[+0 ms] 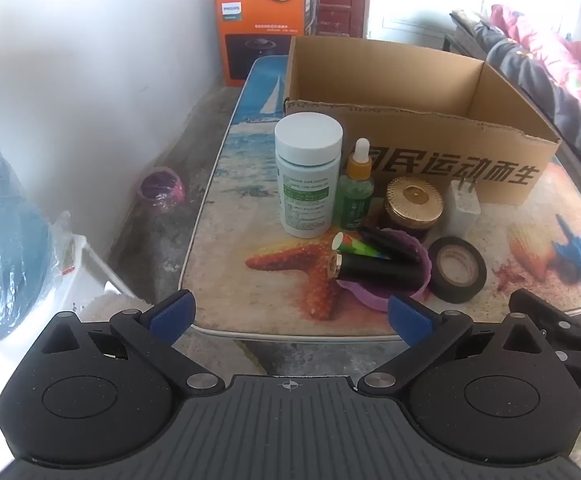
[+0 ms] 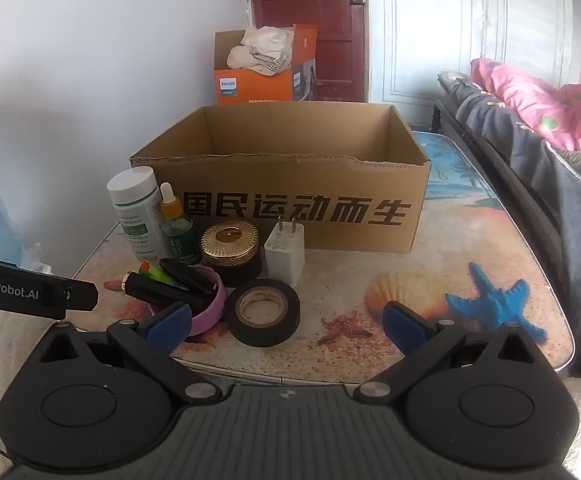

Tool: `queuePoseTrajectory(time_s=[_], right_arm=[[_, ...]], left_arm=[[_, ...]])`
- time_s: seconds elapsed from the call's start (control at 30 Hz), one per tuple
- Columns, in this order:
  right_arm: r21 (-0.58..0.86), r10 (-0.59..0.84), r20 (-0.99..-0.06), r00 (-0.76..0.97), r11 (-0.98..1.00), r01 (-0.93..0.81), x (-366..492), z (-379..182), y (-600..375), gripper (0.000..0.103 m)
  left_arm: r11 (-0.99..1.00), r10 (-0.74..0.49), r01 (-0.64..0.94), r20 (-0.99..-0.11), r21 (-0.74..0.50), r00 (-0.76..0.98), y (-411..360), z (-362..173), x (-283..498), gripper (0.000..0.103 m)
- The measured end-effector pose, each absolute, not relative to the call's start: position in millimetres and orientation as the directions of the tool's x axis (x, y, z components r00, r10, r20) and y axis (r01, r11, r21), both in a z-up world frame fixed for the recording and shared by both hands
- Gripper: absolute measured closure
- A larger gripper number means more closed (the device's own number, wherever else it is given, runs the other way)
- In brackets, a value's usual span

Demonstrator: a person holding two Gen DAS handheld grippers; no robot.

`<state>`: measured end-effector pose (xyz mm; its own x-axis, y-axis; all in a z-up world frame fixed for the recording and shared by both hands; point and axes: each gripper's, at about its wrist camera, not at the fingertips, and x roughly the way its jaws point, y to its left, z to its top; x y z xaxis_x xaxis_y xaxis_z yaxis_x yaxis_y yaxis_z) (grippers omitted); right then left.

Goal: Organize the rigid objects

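Left wrist view: left gripper (image 1: 290, 316) wide open, holds nothing, back from table edge w/ items ahead. Bottle (image 1: 308, 176), dropper (image 1: 356, 188), jar (image 1: 412, 204) lined up along box (image 1: 430, 160) front, prob. staged for loading.

Right wrist view: right gripper (image 2: 288, 322) also wide open & empty, tape roll (image 2: 264, 306) just ahead between its fingers; plug (image 2: 284, 250) touching box wall.

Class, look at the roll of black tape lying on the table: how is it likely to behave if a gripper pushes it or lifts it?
The roll of black tape lies flat on the table, so a push would probably slide it, not roll it. Tipped onto its edge, its round rim could roll. The open centre should give a finger purchase, and it looks stiff.
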<state>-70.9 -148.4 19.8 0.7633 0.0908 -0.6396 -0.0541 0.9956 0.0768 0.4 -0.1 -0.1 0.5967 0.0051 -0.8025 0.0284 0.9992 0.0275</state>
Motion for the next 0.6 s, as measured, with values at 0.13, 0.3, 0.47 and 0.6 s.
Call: queuePoseTrajectory(time_s=[0.13,0.3,0.47,0.6], right_arm=[[0.083,0.093,-0.641,0.762,0.995,-0.051,-70,20,-149,0.0],[0.088,0.09,-0.648,0.756,0.995,-0.043,-68,20,-154,0.0],[0.098,0.098,-0.658,0.746,0.994,-0.043,-64,23,-154,0.0],[0.104,0.096,-0.666,0.739,0.994,-0.036,-61,23,-154,0.0]], left_arm=[[0.999,0.005,0.027,-0.802,0.026,0.597,1,-1,2,0.0],[0.999,0.018,0.022,-0.8,0.039,0.6,3,-7,3,0.0],[0.999,0.023,0.024,-0.799,0.047,0.601,6,-10,6,0.0],[0.998,0.042,0.008,-0.798,0.058,0.602,2,-2,1,0.0]])
